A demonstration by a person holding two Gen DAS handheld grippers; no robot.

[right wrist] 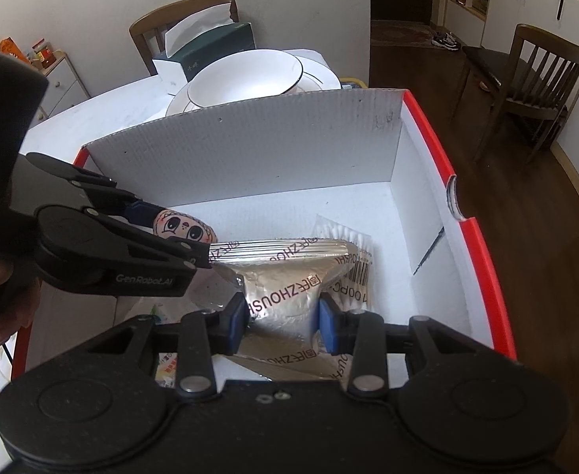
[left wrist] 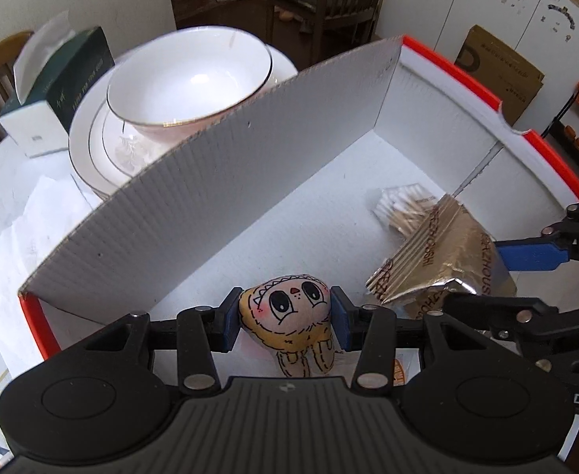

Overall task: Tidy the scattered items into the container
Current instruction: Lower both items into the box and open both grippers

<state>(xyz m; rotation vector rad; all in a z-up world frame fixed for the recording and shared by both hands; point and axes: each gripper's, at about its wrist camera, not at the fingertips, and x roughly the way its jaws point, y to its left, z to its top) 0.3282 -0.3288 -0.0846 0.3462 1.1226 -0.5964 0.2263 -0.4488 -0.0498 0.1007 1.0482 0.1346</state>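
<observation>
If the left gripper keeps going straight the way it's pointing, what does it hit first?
Probably the white floor of the cardboard box. The left gripper, shut on the cartoon-face pouch, points down into the box, and the pouch would touch down first; depth is unclear.

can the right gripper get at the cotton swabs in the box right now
Probably not: the right gripper is shut on the foil pack, which hangs over the cotton swabs on the box floor.

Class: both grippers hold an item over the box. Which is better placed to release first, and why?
Probably right: the right gripper holds the foil packet low over the cotton swabs inside the box; the left gripper holds its doll higher.
</observation>
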